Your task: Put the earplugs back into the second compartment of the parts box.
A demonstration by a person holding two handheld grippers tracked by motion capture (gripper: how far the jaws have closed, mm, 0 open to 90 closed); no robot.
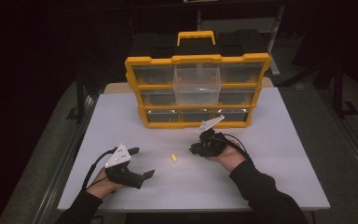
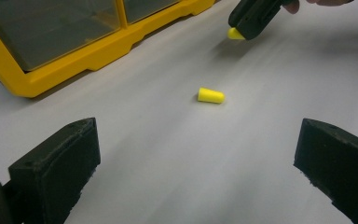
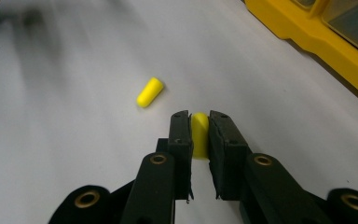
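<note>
We observe a white table [image 1: 279, 154] with a yellow organizer [image 1: 197, 91] of clear drawers standing upright at its far side; one middle drawer [image 1: 197, 84] sticks out. Our left gripper [image 1: 137, 162] rests near the front edge, jaws spread apart. Our right gripper [image 1: 195, 148] sits before the organizer, raised slightly. A small yellow earplug [image 1: 173, 157] lies on the table between them, nearer the right gripper.

two bright yellow earplugs [image 3: 149, 92] [image 3: 199, 135], black claws [image 3: 199, 122], a plain white surface [image 1: 270, 154], and a yellow-framed organizer [image 1: 196, 89] with clear drawers and black back.
</note>
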